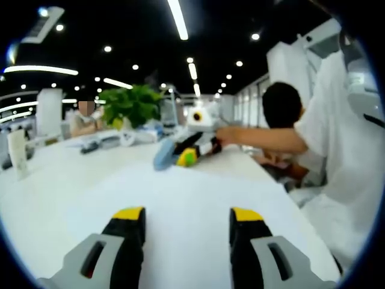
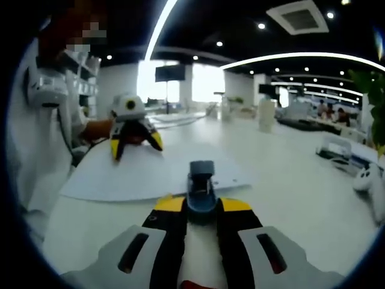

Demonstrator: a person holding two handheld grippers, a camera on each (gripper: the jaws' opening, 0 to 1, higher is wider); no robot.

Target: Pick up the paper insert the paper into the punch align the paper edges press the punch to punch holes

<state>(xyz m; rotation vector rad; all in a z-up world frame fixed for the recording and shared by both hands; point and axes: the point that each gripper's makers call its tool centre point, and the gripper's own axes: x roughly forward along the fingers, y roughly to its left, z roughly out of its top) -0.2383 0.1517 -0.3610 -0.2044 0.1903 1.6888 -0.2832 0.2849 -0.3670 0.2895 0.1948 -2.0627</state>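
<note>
A white sheet of paper [image 1: 180,198] lies flat on the white table [image 1: 54,186]. My left gripper [image 1: 187,214] hovers low over its near part, open, with nothing between the yellow-tipped fingers. In the right gripper view the same sheet [image 2: 138,174] spreads ahead, with the left gripper [image 2: 136,146] standing at its far edge, jaws spread. My right gripper [image 2: 203,205] is shut on a small blue hole punch [image 2: 201,183], which points at the paper's near edge. The left gripper view shows that punch [image 1: 163,154] sticking out in front of the right gripper [image 1: 191,155].
A person in white [image 1: 343,168] stands at the table's right side, arm stretched toward the right gripper. A green plant [image 1: 129,105] and small items sit at the far end. A white bottle [image 1: 18,153] stands left. A white controller [image 2: 368,179] lies right.
</note>
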